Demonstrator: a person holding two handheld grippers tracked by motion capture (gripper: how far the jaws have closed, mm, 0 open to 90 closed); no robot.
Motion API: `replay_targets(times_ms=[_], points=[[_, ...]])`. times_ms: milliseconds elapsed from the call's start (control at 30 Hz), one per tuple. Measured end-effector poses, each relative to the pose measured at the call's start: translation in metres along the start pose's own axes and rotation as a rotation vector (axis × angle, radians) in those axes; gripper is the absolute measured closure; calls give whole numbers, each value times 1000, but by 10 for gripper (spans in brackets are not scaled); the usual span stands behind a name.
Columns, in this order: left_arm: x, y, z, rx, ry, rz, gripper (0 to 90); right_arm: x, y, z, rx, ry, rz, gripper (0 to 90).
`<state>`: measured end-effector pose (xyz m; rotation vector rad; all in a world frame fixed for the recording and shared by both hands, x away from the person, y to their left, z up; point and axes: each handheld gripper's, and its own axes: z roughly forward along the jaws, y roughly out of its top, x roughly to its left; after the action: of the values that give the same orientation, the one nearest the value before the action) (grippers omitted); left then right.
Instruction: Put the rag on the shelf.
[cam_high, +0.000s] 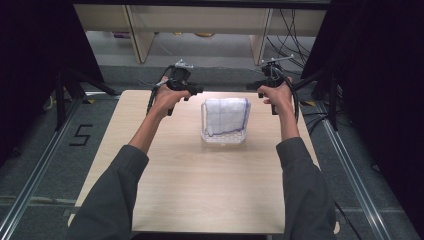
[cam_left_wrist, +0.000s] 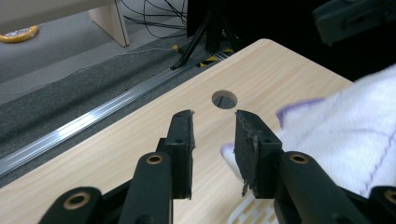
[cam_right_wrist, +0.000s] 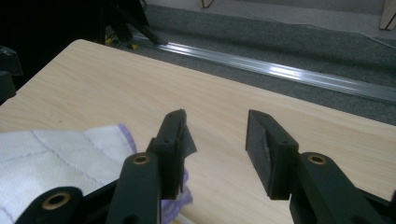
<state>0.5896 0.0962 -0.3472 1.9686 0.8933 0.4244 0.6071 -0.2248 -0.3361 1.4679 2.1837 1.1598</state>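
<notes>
A white towel with thin purple lines lies folded in a white slotted basket at the back middle of the wooden table. My left gripper hovers just left of the towel's far corner. In the left gripper view its jaws stand open over bare wood, with the towel beside the right jaw. My right gripper is off the towel's far right corner. Its jaws are open and hold nothing, and the towel lies next to the left jaw.
A round hole is cut in the table near its far edge. Beyond that edge run an aluminium rail, black tripod legs and cables. Wooden furniture legs stand farther back. The table's near half is bare wood.
</notes>
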Motion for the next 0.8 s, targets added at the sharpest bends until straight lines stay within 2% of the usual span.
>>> replay_targets(times_ms=[67,100,167,233,300,333,367,500,533,567,633,700,733,767,800], points=[[1,-3,-5,-2,0,-5,648,-2,-2,-5,2,1,-2,582],[1,-5,-8,12,5,-5,606,-5,-4,-9,-3,-1,-17,578],[1,-7,-10,13,5,-9,579,-5,-5,-11,9,-5,-5,574],[-1,-11,-12,17,-4,-6,561,-9,-8,-14,6,-27,-45,571],[-1,-15,-14,27,-8,-6,538,-10,-10,-16,3,-17,-36,572],[-1,-16,-15,30,-6,-6,530,-8,-11,-18,15,-14,0,572],[-1,-17,-16,29,-5,-12,525,-11,-13,-17,-15,-20,-43,572],[0,-22,-17,30,-8,-19,490,-9,-16,-21,7,-7,-26,570],[-1,-25,-18,32,-10,-20,490,-11,-16,-21,-1,-9,-56,567],[-1,-28,-19,36,-14,-32,455,-9,-18,-24,19,-17,-54,564],[-1,-29,-20,39,-15,-35,420,-9,-20,-26,11,-24,-89,560],[-2,-34,-22,43,-14,-42,399,-8,-23,-28,2,-10,-105,559],[-2,-34,-22,43,-14,-42,392,-5,-24,-31,29,-20,-70,556],[-2,-36,-24,40,-12,-44,378,-7,-25,-30,-5,-30,-121,550],[-2,-38,-25,40,-14,-48,372,-5,-25,-33,8,-22,-105,549]])
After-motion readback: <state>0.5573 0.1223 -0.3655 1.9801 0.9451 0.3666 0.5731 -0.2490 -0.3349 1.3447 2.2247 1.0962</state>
